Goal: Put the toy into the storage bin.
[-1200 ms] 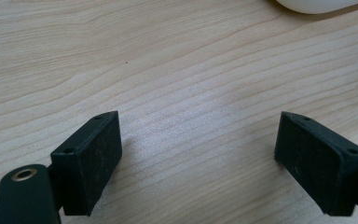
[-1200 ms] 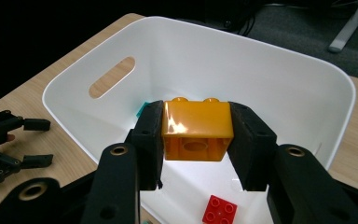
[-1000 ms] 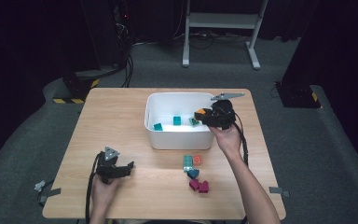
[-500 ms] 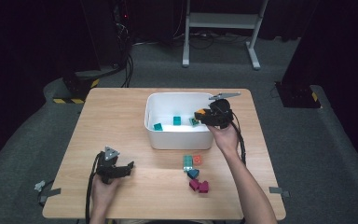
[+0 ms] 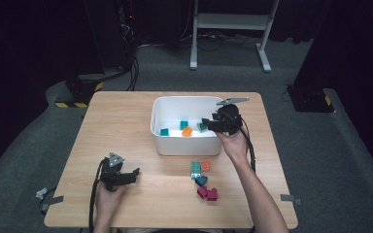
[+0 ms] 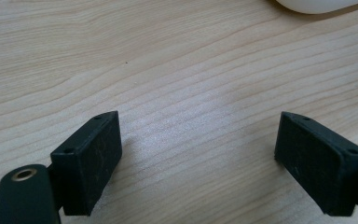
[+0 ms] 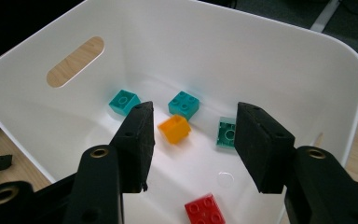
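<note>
1. Landmark: the white bin [image 5: 188,141] stands on the wooden table [image 5: 126,121], toward the far side from the person. All positions below are given relative to this bin.
2. Right gripper [image 7: 191,135]: held over the bin's right rim in the high view [image 5: 209,124], pointing into the bin. Its jaws have just been opening and now stand apart with nothing pinched between them.
3. Orange brick [image 7: 175,128]: lies on the bin floor, in line with the gap of the right gripper and below it. The pads do not touch it. In the high view it sits near the middle of the bin [image 5: 187,131].
4. Other bin contents, seen in the right gripper view:
   - two teal bricks [image 7: 124,101] [image 7: 184,104], beyond the orange brick, toward the wall with the handle slot [image 7: 74,61];
   - a green brick [image 7: 226,133], just beside the orange brick and close to the right-hand jaw, stud side down;
   - a red brick [image 7: 204,210], on the floor nearest the camera.
5. Left gripper [image 5: 126,175]: held outside the bin, near the table's front left, well apart from the bin. In the left gripper view [image 6: 198,154] its jaws are spread wide over bare wood, holding nothing; one corner of the bin shows at the top edge.
6. Loose bricks [image 5: 201,177]: a small cluster lies on the table just in front of the bin's right front corner. It includes green, red-orange, blue and magenta pieces.
</note>
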The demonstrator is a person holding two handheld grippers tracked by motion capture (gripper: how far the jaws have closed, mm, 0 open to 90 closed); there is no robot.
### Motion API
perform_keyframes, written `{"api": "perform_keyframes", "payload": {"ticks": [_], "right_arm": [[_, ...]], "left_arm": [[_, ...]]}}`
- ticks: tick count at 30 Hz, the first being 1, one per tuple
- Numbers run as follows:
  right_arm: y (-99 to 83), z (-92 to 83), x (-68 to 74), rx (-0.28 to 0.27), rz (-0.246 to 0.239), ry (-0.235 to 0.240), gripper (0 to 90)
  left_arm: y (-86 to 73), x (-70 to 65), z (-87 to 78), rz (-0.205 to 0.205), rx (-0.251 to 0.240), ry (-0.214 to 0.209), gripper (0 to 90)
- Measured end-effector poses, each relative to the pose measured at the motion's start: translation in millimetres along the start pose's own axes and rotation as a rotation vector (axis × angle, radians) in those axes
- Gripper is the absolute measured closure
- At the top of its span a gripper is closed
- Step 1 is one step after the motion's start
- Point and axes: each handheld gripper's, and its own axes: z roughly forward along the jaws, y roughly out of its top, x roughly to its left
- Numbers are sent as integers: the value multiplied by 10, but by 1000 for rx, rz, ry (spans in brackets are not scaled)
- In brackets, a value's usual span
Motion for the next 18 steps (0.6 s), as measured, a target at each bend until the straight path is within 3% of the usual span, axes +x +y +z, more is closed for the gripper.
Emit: {"api": "perform_keyframes", "payload": {"ticks": [18], "right_arm": [[-255, -408, 24, -122, -9, 16, 452]], "left_arm": [[0, 0, 0, 0, 0, 0, 149]]}}
